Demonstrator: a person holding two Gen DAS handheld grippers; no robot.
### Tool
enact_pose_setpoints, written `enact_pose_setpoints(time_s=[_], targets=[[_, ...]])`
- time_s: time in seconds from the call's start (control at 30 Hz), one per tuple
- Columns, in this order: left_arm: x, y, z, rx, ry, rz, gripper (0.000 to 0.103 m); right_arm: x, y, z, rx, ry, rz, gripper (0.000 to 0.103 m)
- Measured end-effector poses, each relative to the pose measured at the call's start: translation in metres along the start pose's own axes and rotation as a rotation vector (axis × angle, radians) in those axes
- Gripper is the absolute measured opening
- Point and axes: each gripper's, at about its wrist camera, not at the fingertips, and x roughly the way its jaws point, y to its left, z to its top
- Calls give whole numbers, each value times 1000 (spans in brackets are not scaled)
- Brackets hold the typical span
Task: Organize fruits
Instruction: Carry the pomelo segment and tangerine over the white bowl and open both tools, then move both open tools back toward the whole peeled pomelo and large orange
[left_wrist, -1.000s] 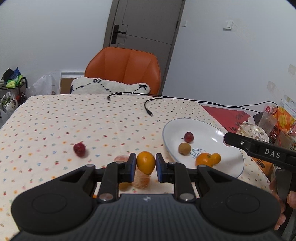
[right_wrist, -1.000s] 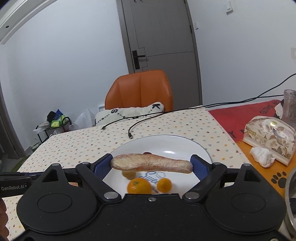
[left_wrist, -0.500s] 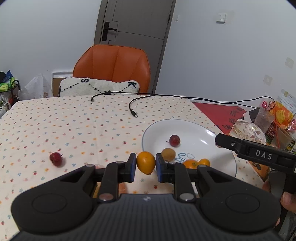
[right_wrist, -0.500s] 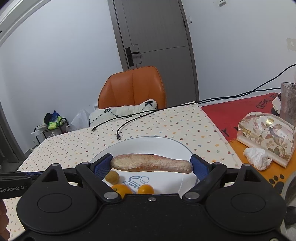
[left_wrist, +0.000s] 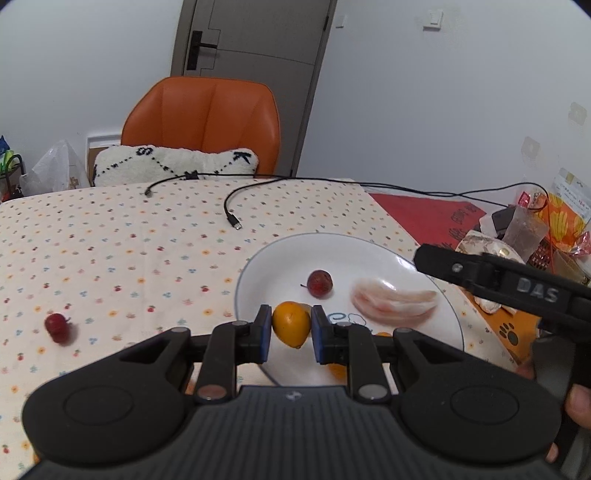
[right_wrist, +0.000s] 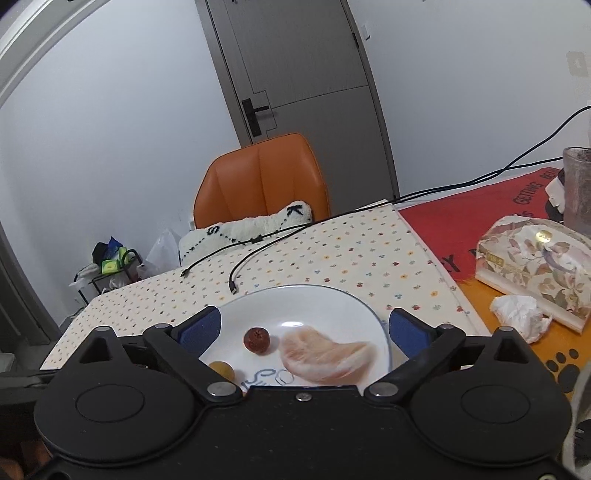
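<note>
The left tool (left_wrist: 291, 328) is gripping a small orange fruit (left_wrist: 290, 324) between its blue pads and holding it over the near left rim of the white plate (left_wrist: 436, 291), which is sitting on the dotted tablecloth of the table (left_wrist: 110, 258). The right tool (right_wrist: 306, 326) is standing wide apart with nothing between its blue pads, hanging above the near side of the same plate (right_wrist: 332, 299). On the plate a pale pink peeled segment of fruit (right_wrist: 325, 356) is lying to the right of the centre, its outline slightly blurred in both views. A small dark red fruit (right_wrist: 256, 339) is resting just beside the segment on its left, apart from it. A small yellow-brown fruit (right_wrist: 221, 369) is sitting nearer the front left edge of the plate, partly hidden behind the right tool's body. In the left wrist view, orange fruit is showing in slivers under the left tool's linkages; its number cannot be told. Another small red fruit (left_wrist: 57, 328) is lying on the tablecloth well apart from the plate, to the left. A black cable (left_wrist: 231, 206) is trailing across the far side of the table, its plug end near the plate's far rim.
</note>
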Motion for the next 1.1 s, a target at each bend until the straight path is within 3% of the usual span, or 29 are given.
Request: enact_pose_setpoints(time_s=[0.13, 0.4, 0.8, 1.1], targets=[[4, 0, 0, -11, 4, 15, 22, -6, -9, -2, 24, 8, -18, 99], [-10, 7, -1, -23, -20, 34, 34, -13, -9, -10, 42, 18, -20, 100], [-48, 37, -17, -60, -76, 66, 61, -24, 23, -22, 4, 18, -2, 103], [-76, 67, -31, -121, -96, 77, 71, -34, 58, -27, -22, 14, 41, 103]])
